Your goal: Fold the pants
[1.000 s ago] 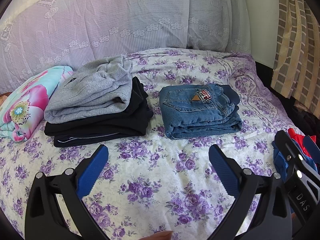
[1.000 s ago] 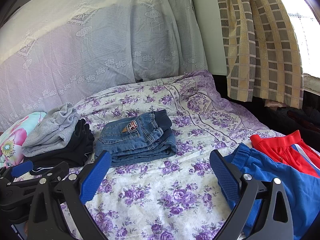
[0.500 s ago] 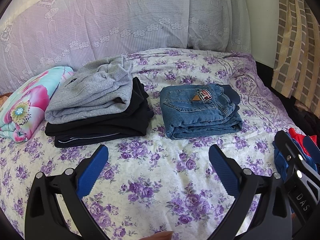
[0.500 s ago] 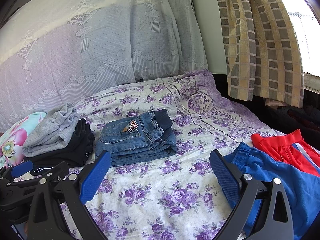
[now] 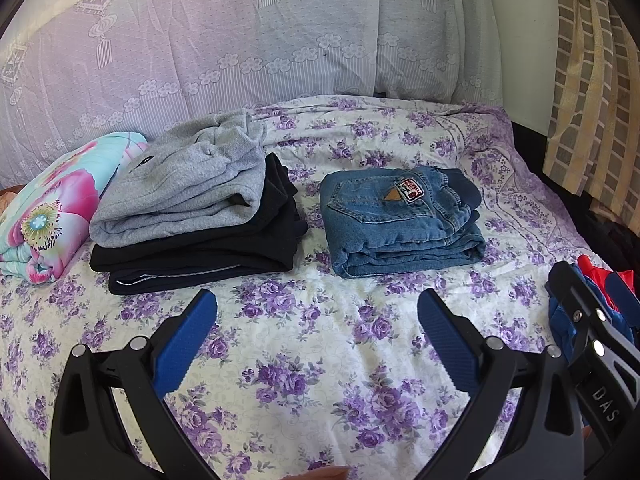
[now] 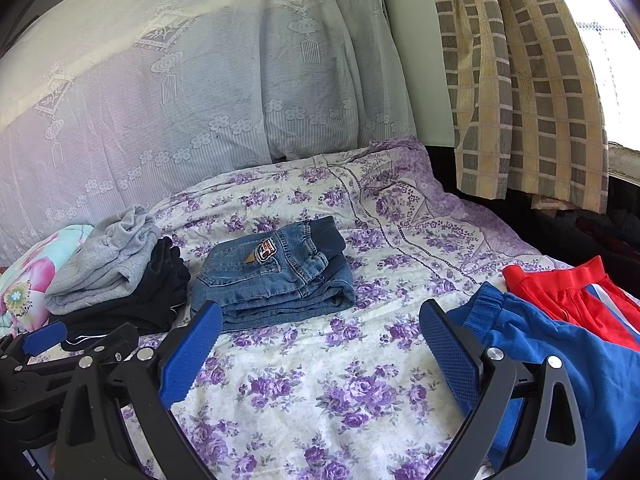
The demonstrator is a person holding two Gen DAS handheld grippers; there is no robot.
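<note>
Denim pants (image 5: pixel 402 228) folded beside stacked garments (image 5: pixel 192 208); both grippers, left (image 5: pixel 316 328) and right (image 6: pixel 320 344), agape and empty, presumably awaiting blue pants (image 6: pixel 560 352).

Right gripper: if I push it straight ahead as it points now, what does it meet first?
Probably the flowered bedsheet, bare between the open right gripper fingers. Farther along lie the folded jeans, slightly left; the blue pants sit beside the right finger. Depth is uncertain.
</note>
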